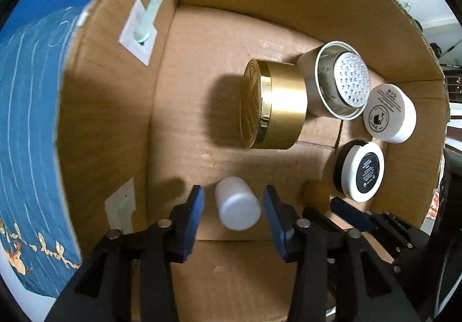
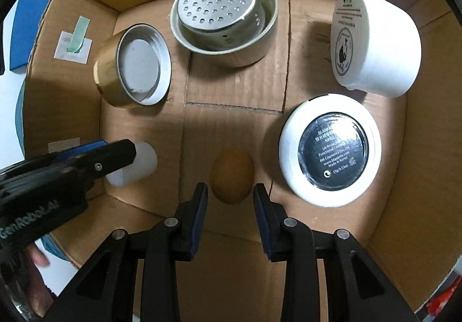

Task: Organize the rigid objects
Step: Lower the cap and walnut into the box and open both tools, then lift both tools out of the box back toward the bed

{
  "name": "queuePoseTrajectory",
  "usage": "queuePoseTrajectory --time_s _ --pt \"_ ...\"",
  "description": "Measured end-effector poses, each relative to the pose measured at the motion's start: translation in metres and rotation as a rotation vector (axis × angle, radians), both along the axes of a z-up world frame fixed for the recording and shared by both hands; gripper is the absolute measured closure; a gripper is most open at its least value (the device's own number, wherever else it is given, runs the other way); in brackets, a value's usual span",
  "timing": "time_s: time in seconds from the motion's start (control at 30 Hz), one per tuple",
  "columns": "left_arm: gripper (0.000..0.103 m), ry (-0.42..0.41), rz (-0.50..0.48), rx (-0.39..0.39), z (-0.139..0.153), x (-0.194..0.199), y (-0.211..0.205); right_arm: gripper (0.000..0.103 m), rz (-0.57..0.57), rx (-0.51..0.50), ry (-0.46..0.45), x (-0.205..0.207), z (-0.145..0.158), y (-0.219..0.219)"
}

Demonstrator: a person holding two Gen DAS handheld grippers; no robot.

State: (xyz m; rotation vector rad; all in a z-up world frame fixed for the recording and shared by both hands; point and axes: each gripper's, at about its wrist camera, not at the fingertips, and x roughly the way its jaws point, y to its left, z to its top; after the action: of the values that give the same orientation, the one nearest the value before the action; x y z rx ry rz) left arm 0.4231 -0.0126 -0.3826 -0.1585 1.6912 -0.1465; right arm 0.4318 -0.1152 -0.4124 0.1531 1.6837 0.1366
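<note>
Rigid objects lay scattered on the floor of an open cardboard box (image 2: 291, 42). Nearest, left gripper (image 1: 233, 208) sat low inside, jaws spread wide on either side of a small white bottle (image 1: 237, 203) lying on its side; gaps showed on both sides, no contact. Right gripper (image 2: 230, 197) alongside, jaws likewise wide apart, flanking a brown egg-shaped piece (image 2: 232, 176) without touching it. Seen from the right wrist, the left gripper's black body crossed in front of the white bottle.

Just beyond the brown piece, to the right: a flat round white compact (image 2: 329, 149), dark printed label facing up. Farther back on that side, a white tub (image 2: 375, 45) tipped on its side, label outward. Mid-box, left: a gold jar (image 1: 274, 104) on its side, open mouth showing a white interior. Farthest, by the back wall: a metal cup (image 2: 225, 16) holding a perforated strainer. Taped paper patches on the left wall.
</note>
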Motion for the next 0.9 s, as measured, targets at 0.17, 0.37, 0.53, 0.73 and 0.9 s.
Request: queuePoseTrajectory --time_s 0.17,0.37,0.53,0.73,0.9 --pt "0.061 -0.051 -0.008 0.016 0.026 -0.015 -0.004 0.048 -0.006 -0.016 -0.032 -0.009 0.017 -0.007" --pt "0.049 -0.151 -0.014 0.036 0.065 -0.041 0.001 0.038 -0.018 -0.038 -0.092 -0.028 0.050 -0.012" --pt "0.035 -0.242 -0.027 0.054 0.101 -0.054 0.006 0.025 -0.027 -0.080 -0.169 -0.051 0.083 -0.017" --pt "0.019 -0.367 0.000 0.072 0.140 -0.082 0.013 0.006 -0.047 -0.101 -0.262 -0.077 0.129 -0.018" --pt "0.008 -0.451 -0.006 0.083 0.162 -0.104 0.016 0.000 -0.063 -0.115 -0.322 -0.098 0.155 -0.017"
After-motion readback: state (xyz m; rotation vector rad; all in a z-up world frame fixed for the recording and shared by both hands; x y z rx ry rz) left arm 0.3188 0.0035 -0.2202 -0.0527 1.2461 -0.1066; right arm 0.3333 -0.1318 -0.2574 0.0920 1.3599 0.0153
